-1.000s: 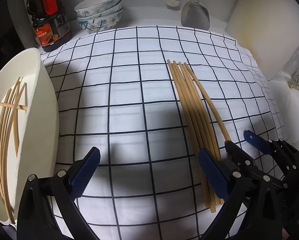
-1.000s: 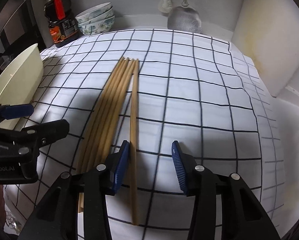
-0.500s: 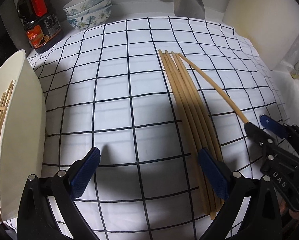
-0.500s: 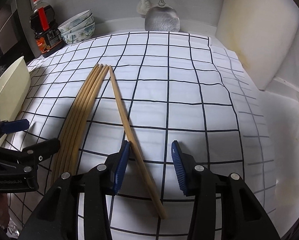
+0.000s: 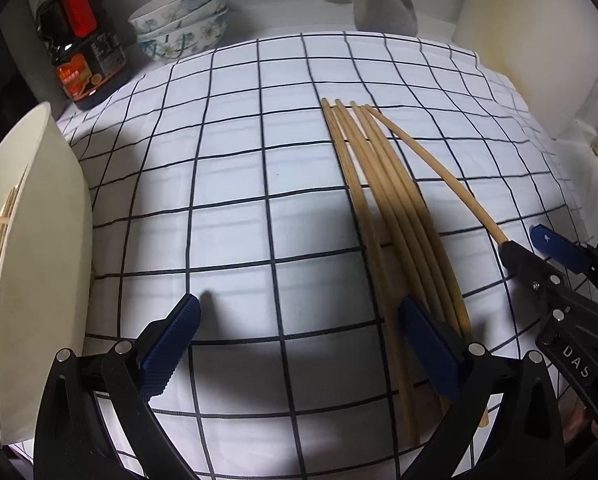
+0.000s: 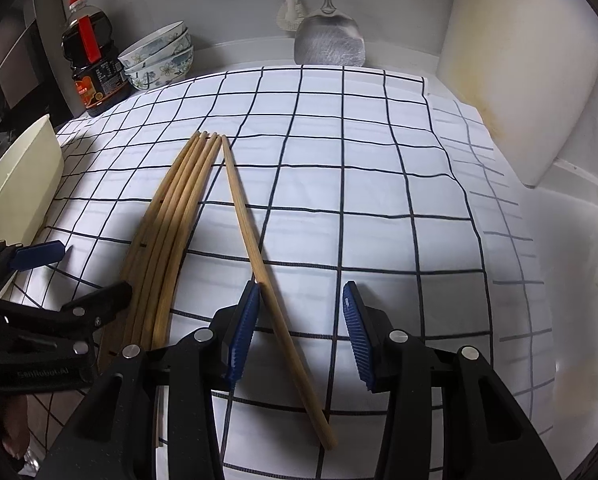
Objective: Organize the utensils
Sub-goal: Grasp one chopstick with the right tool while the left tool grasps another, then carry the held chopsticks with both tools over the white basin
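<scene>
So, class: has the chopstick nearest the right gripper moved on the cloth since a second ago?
Yes. The single chopstick lay parallel beside the bundle of chopsticks; now its near end has swung right, away from the bundle, while the far tips remain together. It lies between the right gripper fingers.

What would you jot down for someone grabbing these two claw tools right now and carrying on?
Right gripper: open, astride one chopstick split off from the bundle, not yet pinched.
Left gripper: open, holding nothing, right finger over the bundle's near ends.
Chopstick bundle: on the checked cloth.
Done: some chopsticks already lie in the cream tray at left.
Left: close on the single chopstick, carry it to the tray, then the rest.
</scene>
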`<state>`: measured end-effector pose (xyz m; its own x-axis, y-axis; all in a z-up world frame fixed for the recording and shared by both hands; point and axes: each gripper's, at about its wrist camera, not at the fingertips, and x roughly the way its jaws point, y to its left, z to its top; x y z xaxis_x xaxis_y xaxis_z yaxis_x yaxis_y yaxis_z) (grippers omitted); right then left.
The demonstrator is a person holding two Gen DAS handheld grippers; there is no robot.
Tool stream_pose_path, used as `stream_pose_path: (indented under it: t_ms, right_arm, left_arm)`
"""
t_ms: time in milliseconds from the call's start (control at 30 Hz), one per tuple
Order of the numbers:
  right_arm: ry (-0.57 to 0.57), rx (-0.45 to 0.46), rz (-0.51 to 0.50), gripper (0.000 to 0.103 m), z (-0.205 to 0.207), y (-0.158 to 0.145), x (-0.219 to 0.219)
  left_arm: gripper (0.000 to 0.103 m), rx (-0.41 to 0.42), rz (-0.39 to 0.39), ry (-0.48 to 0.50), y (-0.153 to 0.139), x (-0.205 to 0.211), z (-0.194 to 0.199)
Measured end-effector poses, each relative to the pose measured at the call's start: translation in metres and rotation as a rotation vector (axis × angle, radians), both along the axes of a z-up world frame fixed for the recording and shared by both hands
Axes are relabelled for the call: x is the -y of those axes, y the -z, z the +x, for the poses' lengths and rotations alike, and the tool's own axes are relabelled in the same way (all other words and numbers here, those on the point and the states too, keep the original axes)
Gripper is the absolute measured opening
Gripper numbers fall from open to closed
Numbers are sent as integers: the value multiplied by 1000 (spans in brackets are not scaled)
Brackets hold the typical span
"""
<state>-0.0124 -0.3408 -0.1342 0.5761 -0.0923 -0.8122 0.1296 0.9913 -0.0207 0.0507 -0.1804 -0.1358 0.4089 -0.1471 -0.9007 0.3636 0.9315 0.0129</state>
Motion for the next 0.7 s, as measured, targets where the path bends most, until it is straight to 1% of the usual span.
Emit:
stream_pose_path:
  t_ms: [67, 200, 267, 300, 333, 367, 400, 433, 467, 500, 533, 567, 633, 700]
  right_arm:
    - [-12, 0, -7, 42, 4, 0, -2]
    - [-39, 1, -26, 42, 16, 1, -5]
    - [-60, -3, -27, 42, 23, 1, -8]
    - [-75, -3, -30, 39, 26, 1, -10]
    - [-88, -4, -31, 34, 28, 1, -11]
    - [-106, -7, -32, 31, 30, 1, -13]
    - [-128, -11, -33, 23, 33, 0, -16]
    - [-137, -14, -33, 12, 35, 0, -18]
    - [-140, -15, -37, 9, 37, 0, -20]
    - [-140, -15, -41, 7, 39, 0, -21]
    - [-140, -15, -44, 6, 40, 0, -22]
    - [-139, -15, -42, 6, 40, 0, -23]
    - [-136, -14, -26, 6, 39, 0, -21]
    - [-128, -13, -7, 6, 38, 0, -20]
  left_arm:
    - [98, 4, -2, -21, 0, -3, 5]
    - [96, 17, -7, -22, -1, 0, 13]
    - [91, 21, -8, -16, -2, 5, 15]
    - [86, 23, -8, -8, -4, 8, 15]
    - [81, 24, -9, 0, -4, 11, 15]
    - [78, 24, -10, 8, -5, 14, 16]
    - [73, 26, -12, 16, -6, 15, 16]
    - [68, 27, -14, 22, -6, 17, 17]
    - [65, 28, -17, 29, -7, 19, 17]
    - [56, 30, -19, 35, -8, 20, 18]
    - [44, 30, -23, 41, -9, 21, 19]
    - [37, 30, -24, 46, -9, 22, 20]
    - [11, 28, -31, 52, -10, 23, 21]
    - [7, 23, -32, 55, -11, 23, 22]
